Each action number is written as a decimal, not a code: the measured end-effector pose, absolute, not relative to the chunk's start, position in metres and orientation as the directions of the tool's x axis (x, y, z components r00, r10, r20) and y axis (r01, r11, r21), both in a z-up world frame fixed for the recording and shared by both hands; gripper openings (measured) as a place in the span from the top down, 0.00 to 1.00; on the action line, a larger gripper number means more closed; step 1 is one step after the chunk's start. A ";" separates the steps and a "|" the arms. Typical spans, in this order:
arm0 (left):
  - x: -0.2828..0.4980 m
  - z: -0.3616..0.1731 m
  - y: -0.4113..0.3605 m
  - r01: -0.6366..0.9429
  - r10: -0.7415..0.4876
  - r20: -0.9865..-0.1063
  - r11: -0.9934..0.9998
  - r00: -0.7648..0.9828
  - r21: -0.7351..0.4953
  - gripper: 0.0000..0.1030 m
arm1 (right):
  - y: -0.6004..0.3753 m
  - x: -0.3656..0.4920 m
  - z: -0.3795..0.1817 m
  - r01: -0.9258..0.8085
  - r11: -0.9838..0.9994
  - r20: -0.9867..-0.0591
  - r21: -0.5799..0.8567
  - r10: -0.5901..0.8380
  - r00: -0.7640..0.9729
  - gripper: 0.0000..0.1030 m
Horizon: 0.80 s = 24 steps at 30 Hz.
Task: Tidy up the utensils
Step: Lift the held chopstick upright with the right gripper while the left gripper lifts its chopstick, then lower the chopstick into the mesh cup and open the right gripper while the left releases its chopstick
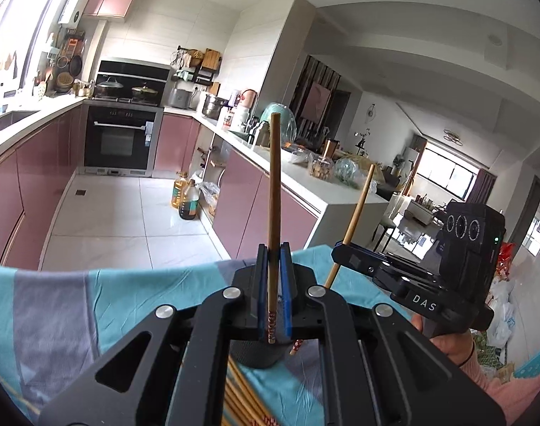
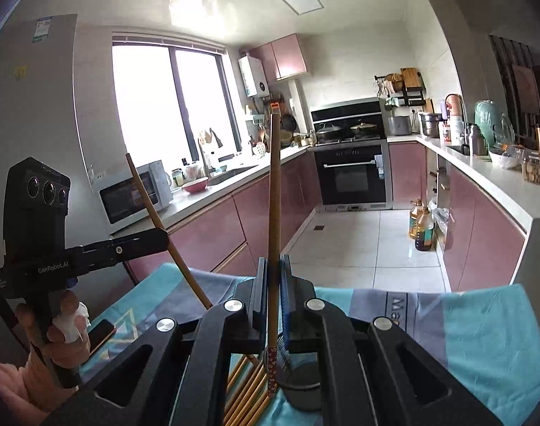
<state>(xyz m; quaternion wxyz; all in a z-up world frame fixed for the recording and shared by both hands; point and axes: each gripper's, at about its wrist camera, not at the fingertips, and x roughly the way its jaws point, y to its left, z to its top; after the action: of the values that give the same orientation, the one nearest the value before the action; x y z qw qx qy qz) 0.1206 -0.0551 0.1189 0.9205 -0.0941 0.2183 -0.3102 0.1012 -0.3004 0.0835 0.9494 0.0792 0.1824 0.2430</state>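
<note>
Daylight floods both views: the kitchen window [image 2: 167, 106] is blown out to pure white in the right wrist view, a far living-room window [image 1: 447, 179] glares in the left wrist view, and the glossy floor tiles [image 1: 128, 209] and ceiling [image 2: 213, 3] carry pale reflections. Shadows are soft and the room stays sharp, without motion blur. Both fisheye pictures bend straight lines strongly toward the rim, darken to black in the corners, and the black claw parts nearest each lens look dim and slightly soft.
</note>
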 end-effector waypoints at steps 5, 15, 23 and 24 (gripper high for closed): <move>0.143 0.111 -0.080 0.540 -0.602 -0.392 0.798 0.696 -0.267 0.93 | -0.302 0.116 0.086 -0.404 0.892 -0.294 0.204 0.449 0.843 0.95; 0.174 0.043 -0.120 0.551 -0.541 -0.582 0.815 0.607 -0.182 0.93 | -0.298 0.158 0.039 -0.377 0.893 -0.498 0.246 0.450 0.741 0.95; 0.205 0.019 -0.130 0.542 -0.511 -0.619 0.825 0.596 -0.159 0.93 | -0.286 0.166 0.020 -0.348 0.907 -0.577 0.237 0.420 0.701 0.94; 0.208 0.019 -0.132 0.537 -0.505 -0.622 0.829 0.599 -0.156 0.93 | -0.286 0.167 0.019 -0.343 0.909 -0.580 0.236 0.415 0.701 0.94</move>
<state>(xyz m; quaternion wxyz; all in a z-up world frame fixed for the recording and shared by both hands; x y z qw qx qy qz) 0.2080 -0.1315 0.0186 0.8938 0.0235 0.3400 -0.2914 0.1666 -0.2856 0.0192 0.9207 0.0553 0.3272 0.2057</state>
